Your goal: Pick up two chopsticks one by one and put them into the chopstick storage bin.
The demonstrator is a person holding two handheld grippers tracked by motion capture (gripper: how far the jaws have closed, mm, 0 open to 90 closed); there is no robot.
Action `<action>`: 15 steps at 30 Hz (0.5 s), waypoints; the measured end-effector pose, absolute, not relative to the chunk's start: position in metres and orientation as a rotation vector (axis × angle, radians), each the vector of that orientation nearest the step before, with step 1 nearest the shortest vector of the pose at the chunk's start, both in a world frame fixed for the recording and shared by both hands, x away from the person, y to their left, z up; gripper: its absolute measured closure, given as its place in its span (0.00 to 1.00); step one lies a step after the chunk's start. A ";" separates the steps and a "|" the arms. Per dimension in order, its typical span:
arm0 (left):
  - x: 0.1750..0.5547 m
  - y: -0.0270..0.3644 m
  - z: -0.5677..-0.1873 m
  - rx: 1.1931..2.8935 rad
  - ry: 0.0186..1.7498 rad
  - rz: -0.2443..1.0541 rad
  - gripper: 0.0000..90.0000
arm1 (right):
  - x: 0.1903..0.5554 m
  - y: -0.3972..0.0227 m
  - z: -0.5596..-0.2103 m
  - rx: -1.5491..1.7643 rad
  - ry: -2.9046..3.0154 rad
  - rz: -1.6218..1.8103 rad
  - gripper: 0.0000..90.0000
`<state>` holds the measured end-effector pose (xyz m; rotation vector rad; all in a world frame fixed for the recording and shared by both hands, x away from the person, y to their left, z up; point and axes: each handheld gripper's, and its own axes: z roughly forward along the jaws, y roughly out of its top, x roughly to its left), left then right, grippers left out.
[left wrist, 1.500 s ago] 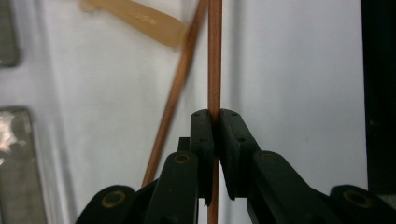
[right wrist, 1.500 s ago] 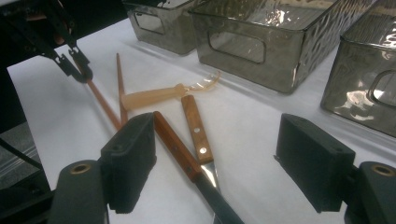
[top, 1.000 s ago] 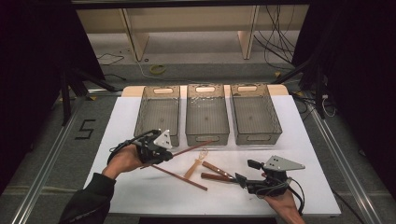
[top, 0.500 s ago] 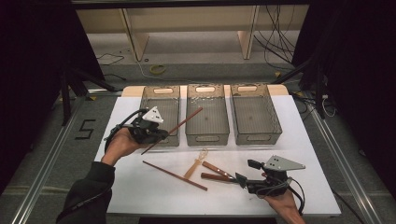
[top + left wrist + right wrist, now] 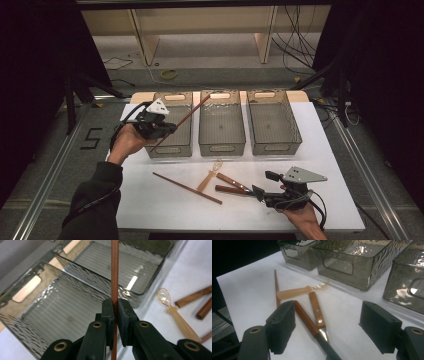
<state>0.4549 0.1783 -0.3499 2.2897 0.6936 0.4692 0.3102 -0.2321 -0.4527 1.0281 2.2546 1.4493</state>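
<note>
A: Where is the chopstick (image 5: 114, 277)?

B: Clamped between the jaws of the left tool (image 5: 162, 129), held up above the left bin (image 5: 171, 124). In the high view it slants from the tool up and to the right, and its far tip reaches over the near-left corner area of the middle bin (image 5: 222, 123). In the left gripper view the stick runs straight up between the two black pads, which press on it from both sides.

A: And the other chopstick (image 5: 186, 188)?

B: It lies flat on the white bench (image 5: 150, 210), near the middle, slanting from far left to near right. Just to its right lies a pale plastic spoon (image 5: 211, 175), its clear bowl pointing toward the bins.

A: What about the right tool (image 5: 260, 193)?

B: It sits low at the near right of the bench, jaws standing wide apart with nothing pressed between them. Two wooden-handled knives (image 5: 312, 315) lie just in front of it; in the right gripper view their blades run down between the spread jaws, close to the left one.

A: The bins?

B: Three smoky clear bins stand in a row on the far half of the bench. The right bin (image 5: 272, 121) sits beside the middle one.
</note>
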 end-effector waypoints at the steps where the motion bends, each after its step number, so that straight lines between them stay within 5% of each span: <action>1: 0.457 0.179 -0.349 2.279 0.706 0.475 0.93 | 0.310 -0.232 -0.453 1.029 2.255 1.449 0.32; 15: 0.494 0.193 -0.360 2.220 0.855 0.498 0.92 | 0.311 -0.233 -0.453 1.028 2.256 1.454 0.32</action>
